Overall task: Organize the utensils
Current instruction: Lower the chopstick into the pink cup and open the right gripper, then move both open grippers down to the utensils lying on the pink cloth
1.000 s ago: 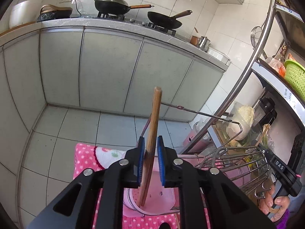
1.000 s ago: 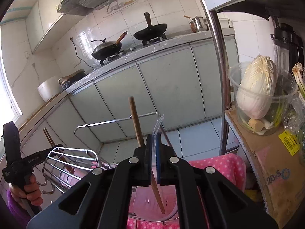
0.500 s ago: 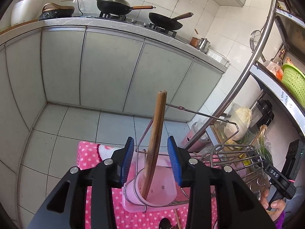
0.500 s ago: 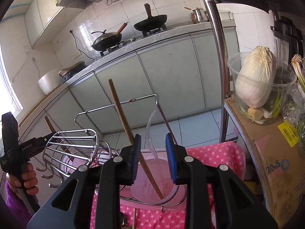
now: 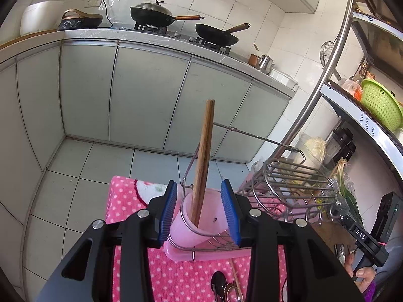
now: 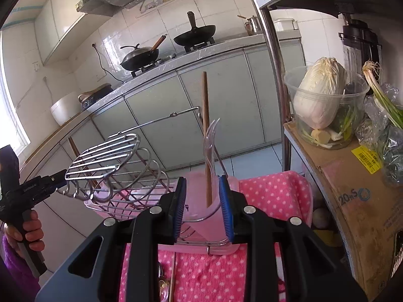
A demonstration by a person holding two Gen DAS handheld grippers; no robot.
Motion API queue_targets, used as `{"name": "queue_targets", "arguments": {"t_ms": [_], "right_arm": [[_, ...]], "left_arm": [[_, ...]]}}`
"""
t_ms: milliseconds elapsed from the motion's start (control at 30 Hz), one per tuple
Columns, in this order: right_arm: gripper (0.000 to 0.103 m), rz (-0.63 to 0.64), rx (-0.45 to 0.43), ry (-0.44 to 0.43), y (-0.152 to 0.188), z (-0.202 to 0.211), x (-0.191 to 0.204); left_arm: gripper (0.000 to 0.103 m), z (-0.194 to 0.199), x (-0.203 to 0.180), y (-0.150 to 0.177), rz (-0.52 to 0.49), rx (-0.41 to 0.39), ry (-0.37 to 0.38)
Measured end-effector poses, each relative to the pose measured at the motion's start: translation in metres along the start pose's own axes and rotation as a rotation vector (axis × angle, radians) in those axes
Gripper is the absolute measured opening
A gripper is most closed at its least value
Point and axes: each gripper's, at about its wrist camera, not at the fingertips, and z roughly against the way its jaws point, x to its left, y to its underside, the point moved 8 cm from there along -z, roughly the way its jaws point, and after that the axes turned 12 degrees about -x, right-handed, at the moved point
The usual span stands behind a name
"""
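I am seeing only part of the rack: the wire utensil rack (image 6: 110,161) is blocking most of what is lying behind it, and a second brown stick (image 6: 75,151) is showing only in pieces through its bars; at the bottom edge of the left wrist view a dark spoon (image 5: 218,283) and some glinting cutlery are being cut off by the frame, so I cannot tell what they all are. The clear plastic fork (image 6: 211,146) is hard to make out against the pale cupboards, and its lower end is disappearing behind the right gripper's pads; I cannot tell how deep it is sitting.

The wooden chopsticks (image 5: 202,161) are standing in the pink cup (image 5: 201,222), leaning slightly and resting against the rack's wire handle; they are long, brown and square at the top. The fork is standing in the same cup just beside them. The cup is sitting in the rack on a pink dotted cloth (image 5: 121,201).

The left gripper (image 5: 201,209) is holding its blue pads apart with nothing pinched; the right gripper (image 6: 202,203) is likewise parted, gripping nothing.
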Motion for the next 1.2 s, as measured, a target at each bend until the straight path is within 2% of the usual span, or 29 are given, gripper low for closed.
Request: {"name": "queue_targets", "arguments": {"t_ms": [167, 267, 400, 500, 533, 733, 933, 1200], "right_arm": [[0.027, -0.023, 0.006, -0.014, 0.024, 0.019, 0.003], [0.027, -0.014, 0.048, -0.02, 0.047, 0.023, 0.007], [0.027, -0.027, 0.114, -0.03, 0.078, 0.024, 0.009], [0.027, -0.054, 0.155, -0.035, 0.096, 0.024, 0.009], [0.027, -0.059, 0.165, -0.038, 0.101, 0.024, 0.009], [0.027, -0.098, 0.218, -0.058, 0.122, 0.02, 0.007], [0.027, -0.119, 0.226, -0.072, 0.127, 0.019, 0.003], [0.027, -0.156, 0.233, -0.095, 0.131, 0.016, 0.0]], "left_arm": [[0.036, 0.021, -0.007, 0.027, -0.027, 0.017, 0.023], [0.036, 0.028, -0.012, 0.055, -0.059, 0.06, 0.035], [0.031, 0.021, -0.016, 0.101, -0.051, 0.18, 0.059], [0.015, 0.009, -0.013, 0.144, -0.014, 0.311, 0.062], [0.014, 0.004, -0.011, 0.158, 0.012, 0.358, 0.067], [0.013, -0.022, -0.007, 0.213, 0.1, 0.527, 0.05], [0.013, -0.036, -0.009, 0.231, 0.102, 0.571, 0.03], [0.012, -0.044, -0.021, 0.241, 0.055, 0.594, 0.008]]}}
